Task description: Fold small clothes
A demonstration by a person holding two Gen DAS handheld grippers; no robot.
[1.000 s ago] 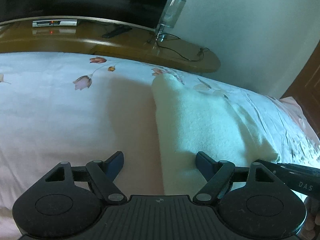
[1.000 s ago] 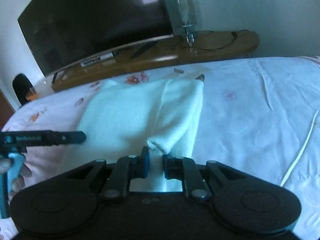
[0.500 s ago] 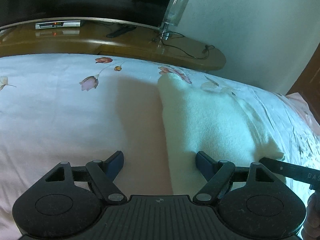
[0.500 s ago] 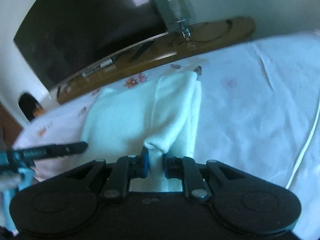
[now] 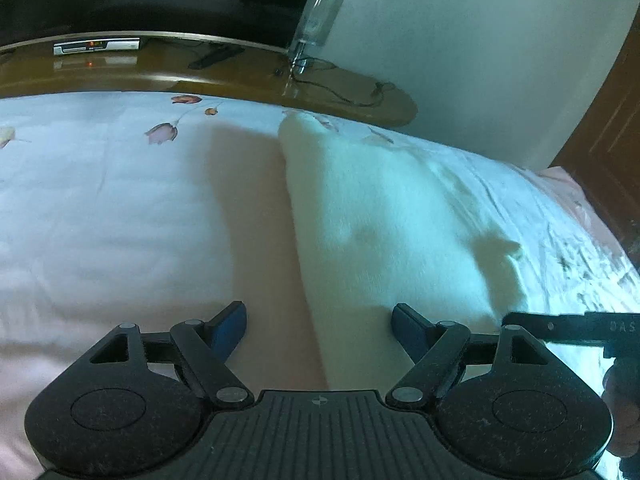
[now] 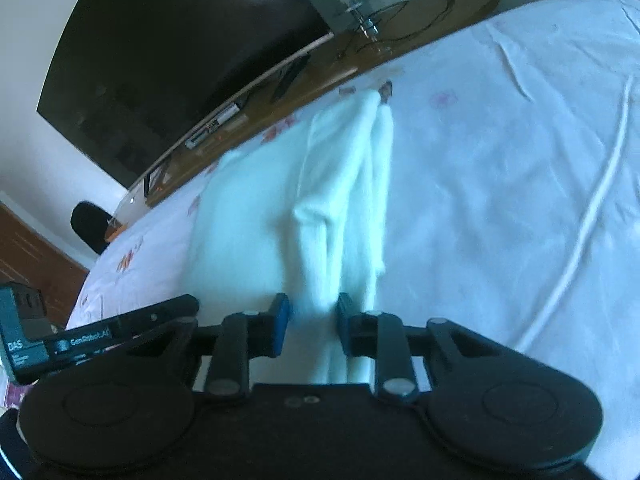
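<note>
The white garment [image 5: 384,216] lies flat on the floral bedsheet [image 5: 104,216] in the left wrist view, its near edge between the wide-open jaws of the left gripper [image 5: 320,320]. In the right wrist view, the right gripper [image 6: 310,318] holds a raised fold of the garment between partly closed jaws, the cloth trailing toward the wooden TV stand [image 6: 320,68].

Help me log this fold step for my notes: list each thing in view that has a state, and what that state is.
left gripper: open, holding nothing, low over the bed.
right gripper: jaws partly apart, cloth between them; grip unclear.
white garment: partly folded on the bedsheet, right edge lifted into a ridge.
TV: screen dark.
set-top box: red display lit.
white cable: lying loose on the sheet.
</note>
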